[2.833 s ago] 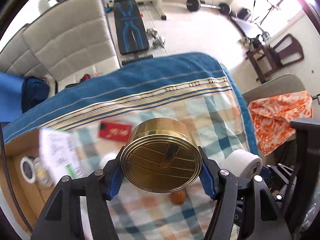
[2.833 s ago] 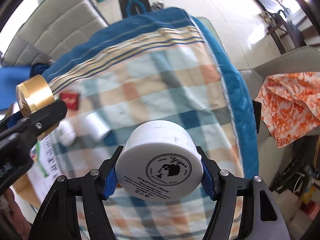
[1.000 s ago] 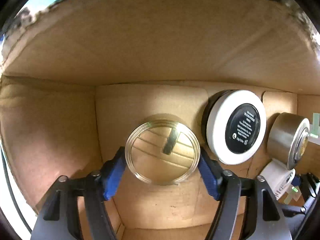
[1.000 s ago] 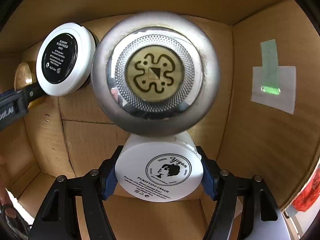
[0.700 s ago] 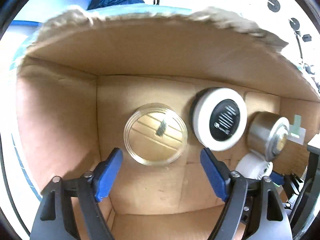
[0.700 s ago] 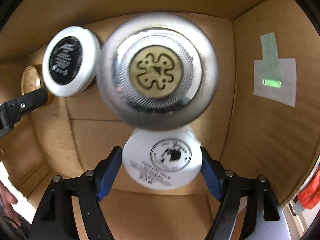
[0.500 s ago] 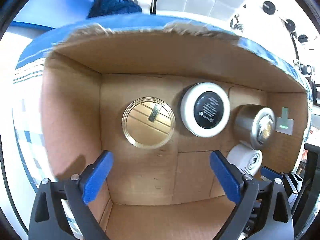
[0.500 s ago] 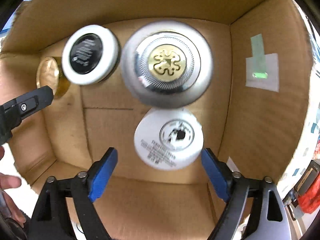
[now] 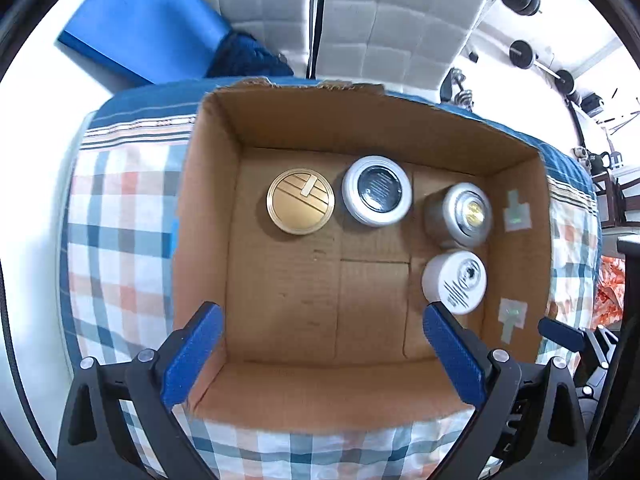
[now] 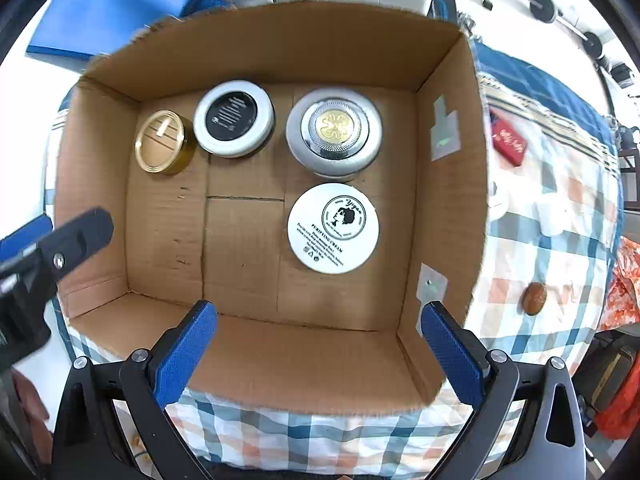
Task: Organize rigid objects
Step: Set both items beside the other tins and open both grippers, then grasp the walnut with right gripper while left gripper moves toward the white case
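- The left gripper (image 9: pixel 320 356), with black arms and blue pads, is seen at the bottom of the left wrist view; its jaws have just been opening and stand wide apart, and nothing is held between them.
- The right gripper (image 10: pixel 318 344), of the same black and blue build, is seen at the bottom of the right wrist view; its jaws have just been opening too, they are wide apart, and nothing is between them.
- Both grippers are pointed down into an open brown cardboard box (image 10: pixel 448 168), which is placed on a checked cloth of blue, orange and white (image 10: pixel 560 240).
- Nearest on the box floor, at the right side, a round white cream jar with a black printed label on its lid (image 10: pixel 333 227) is standing upright.
- Just behind it, almost touching, a round silver jar with a gold emblem in the middle of its lid (image 10: pixel 334 130) is placed.
- To the left of the silver jar, a round white jar with a black lid centre (image 10: pixel 234 118) is seen, along the far wall.
- Further left in the same row, a round gold tin with a ribbed lid (image 10: pixel 161 142) is placed just beside the white and black jar.
- Outside the box, on the cloth at the right, a small brown round object (image 10: pixel 534 298) and a red flat packet (image 10: pixel 509 143) are lying well apart.
- Behind the box, a blue flat pad (image 9: pixel 140 28) and grey padded cushions (image 9: pixel 380 8) are seen.
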